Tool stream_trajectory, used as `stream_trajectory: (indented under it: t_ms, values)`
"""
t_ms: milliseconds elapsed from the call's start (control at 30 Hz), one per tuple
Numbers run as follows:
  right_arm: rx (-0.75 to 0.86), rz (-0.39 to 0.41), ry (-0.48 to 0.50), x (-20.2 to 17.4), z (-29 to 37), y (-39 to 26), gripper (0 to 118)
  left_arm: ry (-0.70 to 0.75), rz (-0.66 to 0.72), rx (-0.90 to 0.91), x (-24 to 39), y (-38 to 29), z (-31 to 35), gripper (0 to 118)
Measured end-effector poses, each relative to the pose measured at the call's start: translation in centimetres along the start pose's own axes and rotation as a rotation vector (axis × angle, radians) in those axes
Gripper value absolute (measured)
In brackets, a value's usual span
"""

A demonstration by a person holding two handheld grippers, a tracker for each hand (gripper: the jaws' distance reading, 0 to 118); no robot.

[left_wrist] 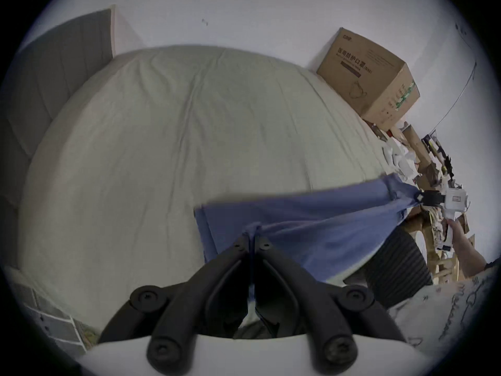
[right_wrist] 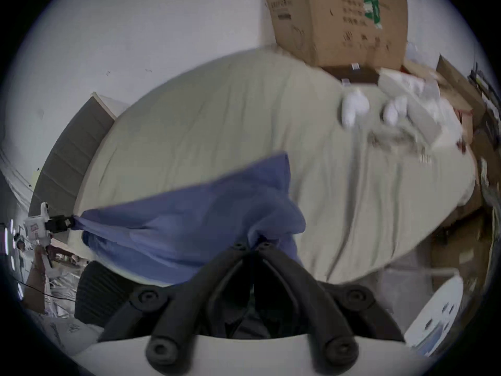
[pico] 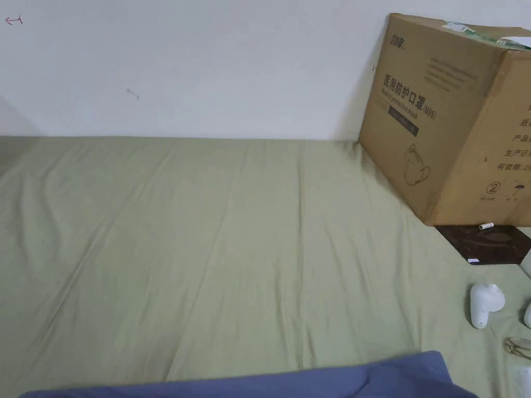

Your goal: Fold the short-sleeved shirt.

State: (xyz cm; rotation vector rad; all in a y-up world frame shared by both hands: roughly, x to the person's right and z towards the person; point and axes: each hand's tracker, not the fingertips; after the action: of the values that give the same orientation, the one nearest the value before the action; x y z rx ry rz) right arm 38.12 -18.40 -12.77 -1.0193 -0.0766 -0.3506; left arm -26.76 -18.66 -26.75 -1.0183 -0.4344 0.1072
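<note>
The cardboard box (pico: 446,119) bears printed Chinese characters — also "(N95)".

Your head view looks down across the bed (pico: 207,233) toward the wall and box (pico: 446,119). Each hand-held gripper view sits low at the near edge, close behind its jaws, facing the same bed (left_wrist: 162,137) and box (right_wrist: 339,21).
</note>
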Motion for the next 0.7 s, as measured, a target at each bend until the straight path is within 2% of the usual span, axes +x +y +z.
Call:
stream_trajectory:
  t_ms: [67, 100, 133, 200, 233, 300, 333, 367, 400, 567, 700]
  values:
    - [-0.008, -0.022, -0.008, 0.4, -1.0, -1.3, 0, 0.001, 0.013, -0.024, 0.1, -1.6, -0.4, 2]
    - [-0.011, -0.035, 0.0, 3.1, -3.3, -1.2, 0, -0.006, 0.02, -0.01, 0.0, -2.1, -0.5, 2]
    - [-0.012, -0.045, 0.008, 3.5, -3.9, -1.2, 0, -0.004, 0.03, -0.01, 0.0, -2.4, -0.6, 2]
    - [-0.005, -0.049, 0.005, 3.3, -4.4, -1.1, 3, -0.003, 0.053, -0.004, -0.3, -2.7, -0.8, 10]
    - [-0.005, -0.048, -0.008, 3.1, -4.4, -1.0, 14, 0.005, 0.051, 0.006, -0.2, -2.7, -0.6, 20]
    - [-0.009, -0.023, -0.036, 2.5, -4.1, -0.4, 65, 0.042, 0.044, 0.027, 0.4, -2.7, 0.1, 57]
    - [-0.003, -0.004, -0.043, 2.2, -3.7, -0.2, 86, 0.044, 0.034, 0.044, 0.4, -2.5, 0.4, 79]
    - [0.01, 0.013, -0.045, 1.4, -3.2, -0.2, 101, 0.045, 0.028, 0.06, 0.8, -2.4, 0.9, 108]
    - [0.033, 0.04, -0.052, 0.9, -2.7, 0.1, 105, 0.052, 0.021, 0.081, 1.3, -2.2, 1.3, 118]
    - [0.191, 0.113, -0.013, -2.9, 0.7, 2.4, 106, 0.03, -0.008, 0.213, 4.9, -0.3, 4.6, 118]
    - [0.256, 0.146, 0.03, -7.0, 2.3, 4.2, 106, 0.073, -0.046, 0.294, 8.9, 1.1, 6.0, 117]
